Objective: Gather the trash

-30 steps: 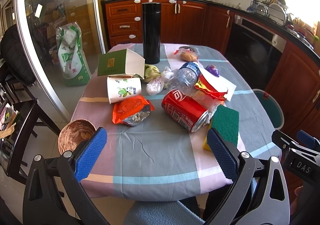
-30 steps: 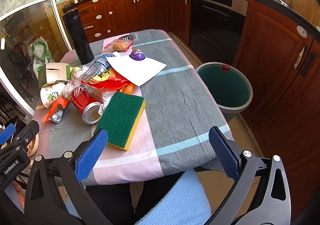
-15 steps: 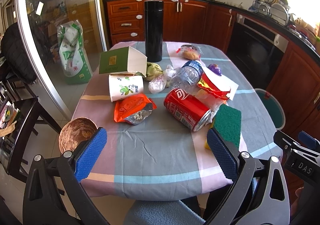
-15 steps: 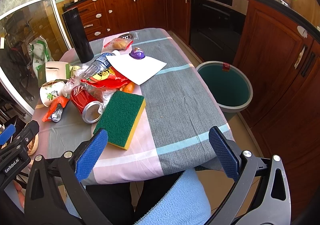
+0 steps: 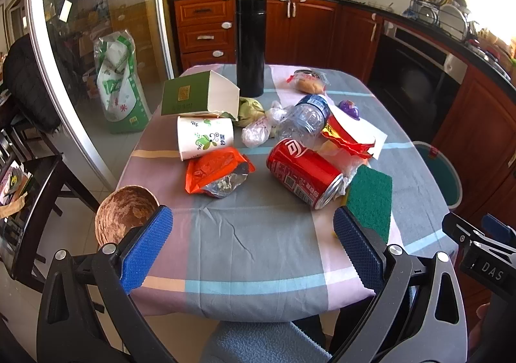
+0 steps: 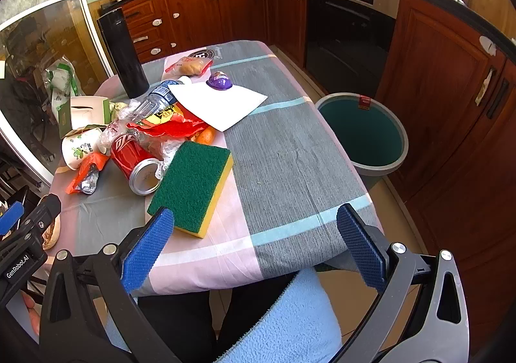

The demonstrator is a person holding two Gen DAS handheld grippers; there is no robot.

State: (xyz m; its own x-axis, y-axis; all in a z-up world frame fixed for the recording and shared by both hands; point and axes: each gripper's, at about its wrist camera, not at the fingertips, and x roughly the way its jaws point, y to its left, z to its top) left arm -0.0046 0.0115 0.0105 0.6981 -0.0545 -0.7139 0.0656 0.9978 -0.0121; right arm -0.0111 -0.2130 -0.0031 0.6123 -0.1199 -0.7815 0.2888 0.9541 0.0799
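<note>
Trash lies piled on the striped tablecloth (image 5: 251, 234): a red soda can (image 5: 303, 174) on its side, an orange snack wrapper (image 5: 216, 171), a paper cup (image 5: 204, 137), a crushed plastic bottle (image 5: 306, 118), a red-yellow wrapper (image 5: 348, 137) and a green box (image 5: 196, 95). A teal trash bin (image 6: 364, 132) stands on the floor right of the table. My left gripper (image 5: 254, 247) is open above the near table edge, short of the can. My right gripper (image 6: 254, 247) is open too, just in front of the green sponge (image 6: 193, 182). Neither holds anything.
A tall black flask (image 5: 251, 47) stands at the table's far end beside a bagged bun (image 5: 306, 82). A white sheet (image 6: 219, 100) carries a purple object (image 6: 220, 81). A wooden bowl (image 5: 124, 218) sits left of the table. Cabinets and an oven (image 6: 348, 31) ring the room.
The left gripper has drawn slightly back and up, so the trash sits a little farther away. The right view is almost unchanged. Both stay open.
</note>
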